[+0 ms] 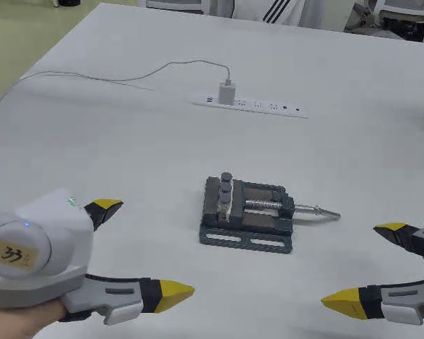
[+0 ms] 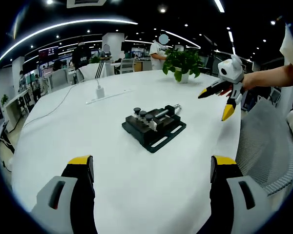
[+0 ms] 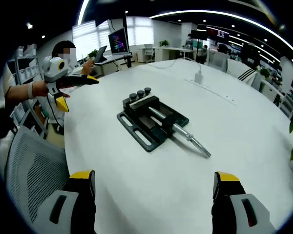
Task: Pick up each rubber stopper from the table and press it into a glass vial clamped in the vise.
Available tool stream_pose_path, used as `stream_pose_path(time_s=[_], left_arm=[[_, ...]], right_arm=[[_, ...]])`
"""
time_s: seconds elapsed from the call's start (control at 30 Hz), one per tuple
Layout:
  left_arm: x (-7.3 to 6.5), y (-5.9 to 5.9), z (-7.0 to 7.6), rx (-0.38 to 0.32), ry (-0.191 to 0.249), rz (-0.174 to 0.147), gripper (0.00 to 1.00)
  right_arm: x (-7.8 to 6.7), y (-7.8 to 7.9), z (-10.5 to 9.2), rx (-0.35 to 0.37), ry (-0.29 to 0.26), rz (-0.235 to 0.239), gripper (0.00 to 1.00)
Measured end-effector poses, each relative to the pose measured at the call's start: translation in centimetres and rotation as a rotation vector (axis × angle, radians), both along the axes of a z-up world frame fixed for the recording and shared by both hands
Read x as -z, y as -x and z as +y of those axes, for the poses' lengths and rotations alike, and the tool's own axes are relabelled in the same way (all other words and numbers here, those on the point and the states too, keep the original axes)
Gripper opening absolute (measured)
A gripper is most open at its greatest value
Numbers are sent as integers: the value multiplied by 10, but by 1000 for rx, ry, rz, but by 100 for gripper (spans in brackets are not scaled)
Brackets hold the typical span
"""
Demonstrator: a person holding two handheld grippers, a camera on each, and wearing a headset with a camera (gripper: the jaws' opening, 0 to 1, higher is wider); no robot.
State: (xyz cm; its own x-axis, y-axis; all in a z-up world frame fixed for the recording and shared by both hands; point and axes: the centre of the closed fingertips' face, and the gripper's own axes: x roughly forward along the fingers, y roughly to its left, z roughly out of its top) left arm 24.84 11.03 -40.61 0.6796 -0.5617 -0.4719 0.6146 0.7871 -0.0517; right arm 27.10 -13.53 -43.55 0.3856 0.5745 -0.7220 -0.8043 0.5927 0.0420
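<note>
Head view looks down on the vise [image 1: 247, 215], while both gripper views face it low from opposite sides.

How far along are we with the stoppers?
Done: three vials stand clamped in the vise, each capped with a dark stopper. In hand: nothing; the left gripper and right gripper hang open, jaws empty, back from the vise. Left: probably nothing, though how firmly the stoppers are seated is too small to tell.

Bright, even overhead light. Ceiling light strips [image 2: 63, 24] streak above the left gripper [image 2: 152, 162]. Ahead of it the white counter [image 2: 63, 126] looks pale, the vise [image 2: 154, 127] casting a soft shadow. Fisheye bending grows toward the edges; focus is sharp.
</note>
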Motion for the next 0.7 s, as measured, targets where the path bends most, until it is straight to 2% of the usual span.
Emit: stream_pose_path(time_s=[0.23, 0.4, 0.47, 0.53, 0.57, 0.63, 0.7], left_arm=[[4, 4, 1, -2, -1, 13, 99], [4, 5, 3, -20, -5, 23, 99], [0, 3, 4, -40, 16, 17, 99], [-1, 3, 4, -40, 22, 14, 99], [-1, 3, 4, -39, 16, 12, 99], [4, 6, 5, -9, -39, 21, 99], [4, 4, 4, -16, -27, 18, 99]], right_arm=[[-1, 2, 1, -3, -8, -5, 99], [7, 5, 4, -4, -24, 4, 99], [8, 4, 4, 2, -33, 5, 99], [10, 5, 3, 3, -15, 13, 99], [8, 5, 3, 2, -17, 7, 99], [5, 5, 3, 26, -51, -2, 99], [7, 11, 1, 22, -54, 15, 99]])
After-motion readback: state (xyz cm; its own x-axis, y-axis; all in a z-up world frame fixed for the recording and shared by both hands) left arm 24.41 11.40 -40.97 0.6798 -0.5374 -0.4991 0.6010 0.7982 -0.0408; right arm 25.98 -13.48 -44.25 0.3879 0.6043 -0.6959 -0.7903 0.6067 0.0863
